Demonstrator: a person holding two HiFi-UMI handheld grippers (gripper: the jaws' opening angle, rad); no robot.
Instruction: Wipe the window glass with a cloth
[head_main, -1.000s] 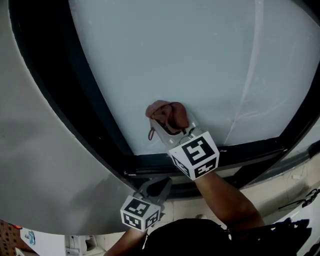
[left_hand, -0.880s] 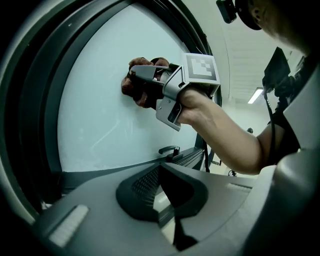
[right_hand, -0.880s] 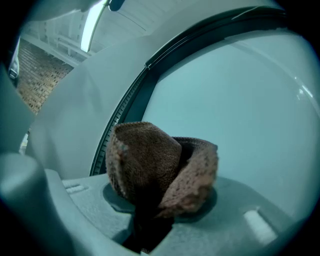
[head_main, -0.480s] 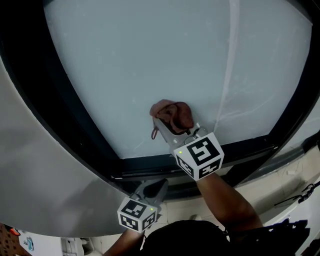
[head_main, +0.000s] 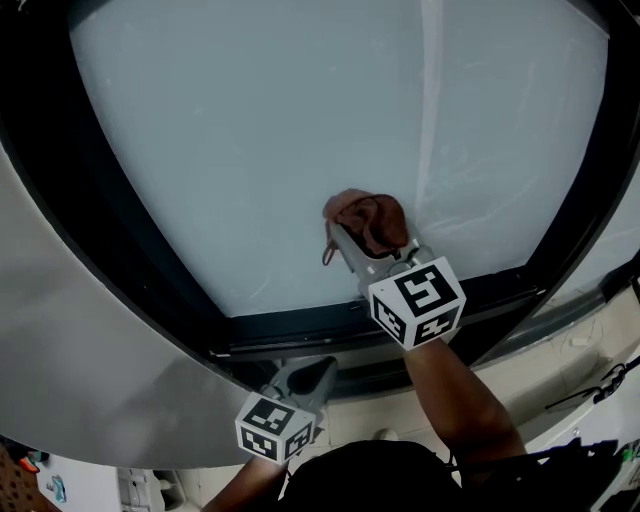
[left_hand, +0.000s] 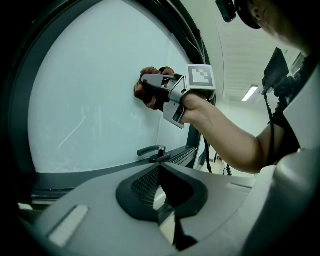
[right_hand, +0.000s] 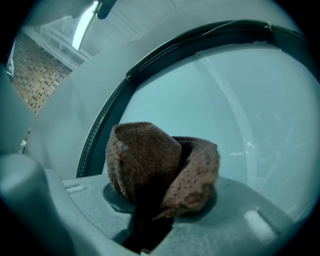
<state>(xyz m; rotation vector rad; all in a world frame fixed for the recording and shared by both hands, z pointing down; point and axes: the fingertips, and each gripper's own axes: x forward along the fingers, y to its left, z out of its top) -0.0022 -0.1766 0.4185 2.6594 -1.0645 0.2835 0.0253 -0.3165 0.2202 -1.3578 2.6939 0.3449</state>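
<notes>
We hold the right gripper (head_main: 358, 240) up to the window glass (head_main: 250, 140), with its jaws closed tight on a bunched brown cloth (head_main: 368, 220). In the right gripper view the cloth bulges out above the jaws in two rounded folds, and its lower part is pinched between them. The cloth sits low on the pane, right of centre and just above the dark bottom frame (head_main: 330, 322). In the left gripper view it looks pressed flat against the glass. A thin loose end (head_main: 327, 255) hangs from the cloth's left side. The marker cube (head_main: 417, 300) on this gripper lies over the bottom frame, and our forearm (head_main: 455, 400) runs back from it toward us.

Our left gripper (head_main: 310, 375) hangs lower and nearer to us, below the frame and left of the right forearm. Its tips point up toward the frame. Its own view shows the two jaws drawn together with nothing between them.

That same view also shows a dark window handle (left_hand: 152, 150) on the bottom frame, below the right gripper. Faint pale streaks (head_main: 470, 225) mark the glass to the right of the cloth. A plain grey wall (head_main: 90, 350) runs along the left side of the frame.
</notes>
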